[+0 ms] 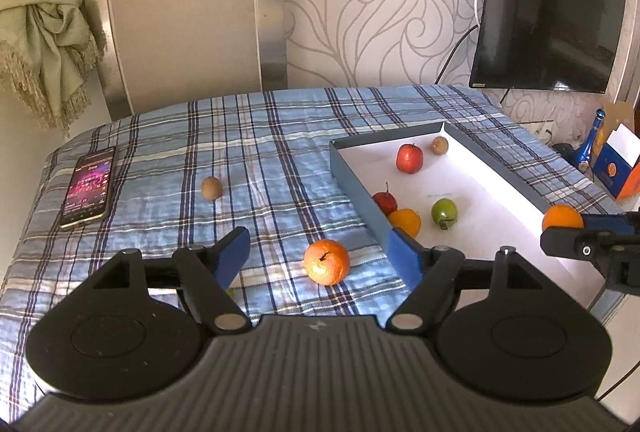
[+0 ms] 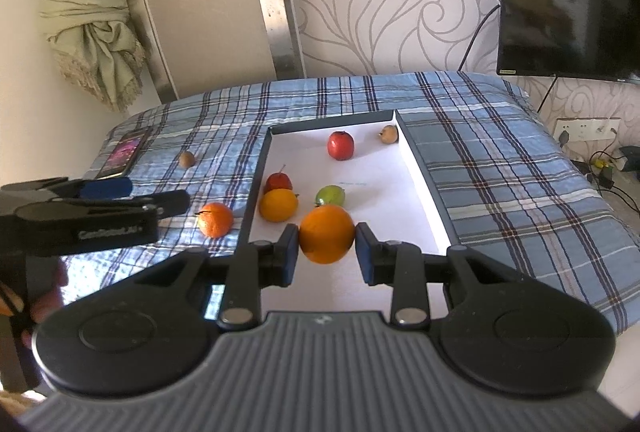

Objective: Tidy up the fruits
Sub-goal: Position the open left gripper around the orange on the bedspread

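A tangerine (image 1: 326, 262) lies on the plaid cloth between the wide-apart fingers of my left gripper (image 1: 320, 256), and neither pad touches it. My right gripper (image 2: 327, 244) is shut on an orange (image 2: 327, 234) and holds it over the near end of a shallow blue box (image 2: 424, 176) with a white floor. Inside the box lie a red fruit (image 2: 341, 145), a small brown fruit (image 2: 389, 134), a second red fruit (image 2: 279, 182), an orange fruit (image 2: 278, 205) and a green fruit (image 2: 330, 195). Another small brown fruit (image 1: 211, 188) sits loose on the cloth, left of the box.
A phone (image 1: 90, 186) with a lit screen lies near the cloth's left edge. A dark TV (image 1: 548, 4) hangs on the patterned wall at the back right. A blue bottle (image 1: 588, 148) and an orange-and-blue carton (image 1: 618, 172) stand beyond the right edge. A knotted curtain (image 1: 44, 32) hangs at the left.
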The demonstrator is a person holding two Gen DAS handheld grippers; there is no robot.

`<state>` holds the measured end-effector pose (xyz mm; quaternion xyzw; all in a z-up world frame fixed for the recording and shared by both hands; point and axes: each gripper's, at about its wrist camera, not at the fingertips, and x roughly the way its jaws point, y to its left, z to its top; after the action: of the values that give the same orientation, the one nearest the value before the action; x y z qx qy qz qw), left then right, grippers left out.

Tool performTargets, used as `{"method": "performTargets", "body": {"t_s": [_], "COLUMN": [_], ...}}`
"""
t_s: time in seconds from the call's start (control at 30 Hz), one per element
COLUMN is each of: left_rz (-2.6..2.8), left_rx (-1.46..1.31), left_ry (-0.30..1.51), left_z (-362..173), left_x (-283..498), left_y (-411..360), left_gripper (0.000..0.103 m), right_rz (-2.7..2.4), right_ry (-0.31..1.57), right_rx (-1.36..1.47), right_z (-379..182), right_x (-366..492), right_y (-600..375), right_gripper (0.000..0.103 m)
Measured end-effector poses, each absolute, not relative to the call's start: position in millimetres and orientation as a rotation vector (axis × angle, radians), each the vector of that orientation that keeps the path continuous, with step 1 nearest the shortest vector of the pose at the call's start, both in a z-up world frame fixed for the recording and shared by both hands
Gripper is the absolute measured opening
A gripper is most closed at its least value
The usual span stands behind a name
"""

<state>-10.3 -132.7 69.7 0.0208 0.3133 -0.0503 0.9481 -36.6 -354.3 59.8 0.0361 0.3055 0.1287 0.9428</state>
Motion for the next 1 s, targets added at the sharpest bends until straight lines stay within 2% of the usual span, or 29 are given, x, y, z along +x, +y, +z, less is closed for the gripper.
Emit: {"method": "performTargets", "body": {"t_s": [1.0], "left_rz": [-0.026], "left_rx": [0.025], "left_ry": [0.649], "left_z": [66.4], "left_x": [-25.3], "left_y": [-116.2], "left_gripper": [0.081], "right_rz": [0.248], "right_ry": [0.671], "right_rx": [0.047], "right_z": [40.6], "right_x": [-11.5], "right_y": [-362.7], "right_gripper": [0.034]}}
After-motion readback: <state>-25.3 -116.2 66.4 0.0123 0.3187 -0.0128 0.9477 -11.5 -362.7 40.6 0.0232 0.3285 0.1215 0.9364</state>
